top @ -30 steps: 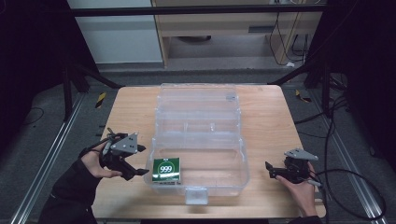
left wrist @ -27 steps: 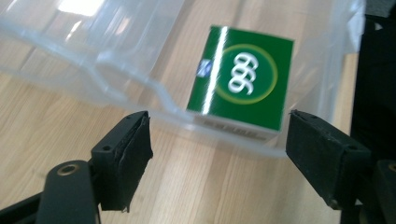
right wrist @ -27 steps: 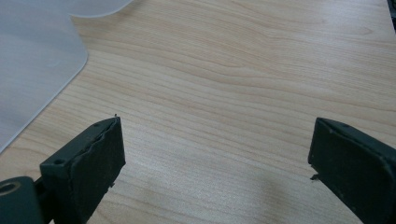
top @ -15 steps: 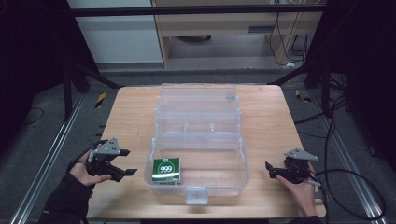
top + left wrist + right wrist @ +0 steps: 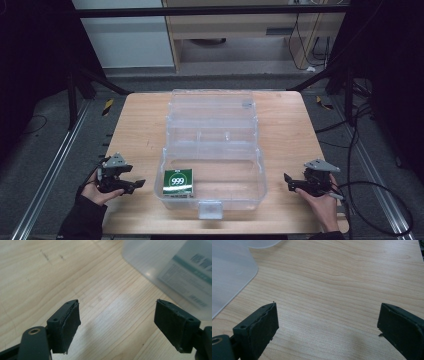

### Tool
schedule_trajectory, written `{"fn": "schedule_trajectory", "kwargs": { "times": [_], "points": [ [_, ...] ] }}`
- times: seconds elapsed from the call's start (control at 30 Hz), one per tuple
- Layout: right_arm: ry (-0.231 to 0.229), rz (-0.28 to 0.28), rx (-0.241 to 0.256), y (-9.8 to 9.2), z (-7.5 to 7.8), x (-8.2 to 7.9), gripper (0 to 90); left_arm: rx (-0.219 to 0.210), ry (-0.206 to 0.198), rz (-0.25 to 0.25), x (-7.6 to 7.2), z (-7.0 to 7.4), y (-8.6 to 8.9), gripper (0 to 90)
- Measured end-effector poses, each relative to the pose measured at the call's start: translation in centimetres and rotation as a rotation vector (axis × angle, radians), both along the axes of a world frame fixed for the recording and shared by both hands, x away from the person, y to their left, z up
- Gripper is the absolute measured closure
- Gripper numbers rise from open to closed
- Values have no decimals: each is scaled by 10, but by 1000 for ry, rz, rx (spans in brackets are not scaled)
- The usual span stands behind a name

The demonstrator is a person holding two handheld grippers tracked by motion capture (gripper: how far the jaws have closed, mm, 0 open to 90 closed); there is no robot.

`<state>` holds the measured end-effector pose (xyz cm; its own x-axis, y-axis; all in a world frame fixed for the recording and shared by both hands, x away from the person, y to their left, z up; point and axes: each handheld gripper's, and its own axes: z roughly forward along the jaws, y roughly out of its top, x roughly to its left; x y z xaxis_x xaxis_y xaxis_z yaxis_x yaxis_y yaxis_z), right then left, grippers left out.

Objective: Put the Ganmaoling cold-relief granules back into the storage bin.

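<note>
Left hand-held gripper (image 5: 134,185) and right hand-held gripper (image 5: 289,181), jaws wide apart.

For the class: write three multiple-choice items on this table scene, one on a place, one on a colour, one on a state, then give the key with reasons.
1. Where does the box marked 999 lie?
A. On the bare table beside the case
B. In the clear plastic case, at its near left corner
C. In the right claw

2. What colour is that box's top face?
A. Red
B. Yellow
C. Green

3. How do the left claw and the right claw stand?
A. Both open, holding nothing
B. Both shut on the box
C. Left shut, right open

Key: B, the high view shows it inside the case walls; C, green with white digits; A, each gripper view shows bare wood between wide jaws.
</note>
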<state>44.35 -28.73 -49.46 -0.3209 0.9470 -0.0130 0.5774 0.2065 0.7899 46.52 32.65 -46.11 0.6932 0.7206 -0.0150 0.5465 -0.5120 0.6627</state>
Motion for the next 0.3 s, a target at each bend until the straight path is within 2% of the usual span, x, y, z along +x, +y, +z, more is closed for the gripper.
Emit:
{"fn": "schedule_trajectory", "kwargs": {
  "times": [0.07, 0.3],
  "points": [
    [-4, -1, -3, 0, 0, 0, 39, -11, 6, 7, -1, -2, 1, 200],
    [-1, 2, -5, 0, 0, 0, 38, 4, 6, 60, 0, -8, 3, 200]
  ]
}}
